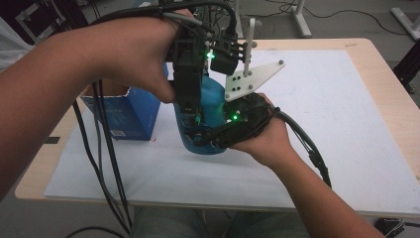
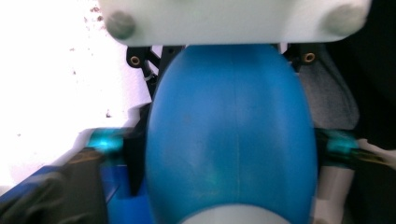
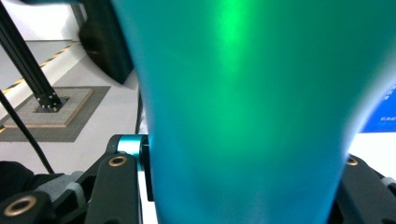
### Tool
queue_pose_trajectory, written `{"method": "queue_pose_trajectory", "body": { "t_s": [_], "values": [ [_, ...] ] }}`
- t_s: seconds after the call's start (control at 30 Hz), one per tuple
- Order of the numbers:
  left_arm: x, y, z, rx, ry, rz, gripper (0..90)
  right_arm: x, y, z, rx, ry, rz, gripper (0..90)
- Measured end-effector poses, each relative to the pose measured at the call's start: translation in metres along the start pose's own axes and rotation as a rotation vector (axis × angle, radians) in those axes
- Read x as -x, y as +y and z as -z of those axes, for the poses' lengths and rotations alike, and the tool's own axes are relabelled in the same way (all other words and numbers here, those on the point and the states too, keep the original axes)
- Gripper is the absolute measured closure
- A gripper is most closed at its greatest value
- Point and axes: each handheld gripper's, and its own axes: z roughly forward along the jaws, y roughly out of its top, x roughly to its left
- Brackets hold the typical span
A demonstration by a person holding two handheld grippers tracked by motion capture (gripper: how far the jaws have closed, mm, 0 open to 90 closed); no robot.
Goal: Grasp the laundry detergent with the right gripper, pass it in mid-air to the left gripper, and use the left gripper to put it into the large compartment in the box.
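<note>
Two claws grip one blue, smooth plastic bottle (image 1: 214, 106) that stands near the middle of the white sheet (image 1: 322, 124) covering the pale wooden counter (image 1: 381, 64). At nine o'clock from the bottle, just beside it, sits an open dark blue cardboard box (image 1: 124, 116), well inside the counter's left edge. The left claw (image 1: 190, 111) reaches down from twelve o'clock and is clenched on the bottle's upper body; in the left gripper view the rounded blue shell (image 2: 231, 140) fills the space between its black jaws. The right claw (image 1: 210, 139) comes in from four o'clock and is clenched on the bottle's lower part, its jaws tight against both sides (image 3: 243, 116). From one to five o'clock the sheet lies bare out to the counter's right edge.
</note>
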Motion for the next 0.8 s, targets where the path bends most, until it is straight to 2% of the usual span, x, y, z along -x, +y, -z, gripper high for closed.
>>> {"method": "queue_pose_trajectory", "body": {
  "t_s": [0.1, 0.47, 0.8],
  "values": [
    [-0.0006, -0.0005, 0.0000, -0.001, -0.013, -0.003, 38.4, -0.0001, 0.0003, -0.0001, 0.005, 0.003, 0.004, 45.6],
    [0.0010, 0.0016, -0.0002, -0.003, 0.007, 0.004, 39.7, 0.0002, -0.0002, 0.0014, 0.006, -0.004, 0.007, 45.6],
    [-0.0001, 0.0035, -0.0013, -0.013, -0.009, 0.011, 39.7, -0.0004, -0.0007, 0.0026, -0.009, 0.006, 0.006, 43.5]
  ]
}}
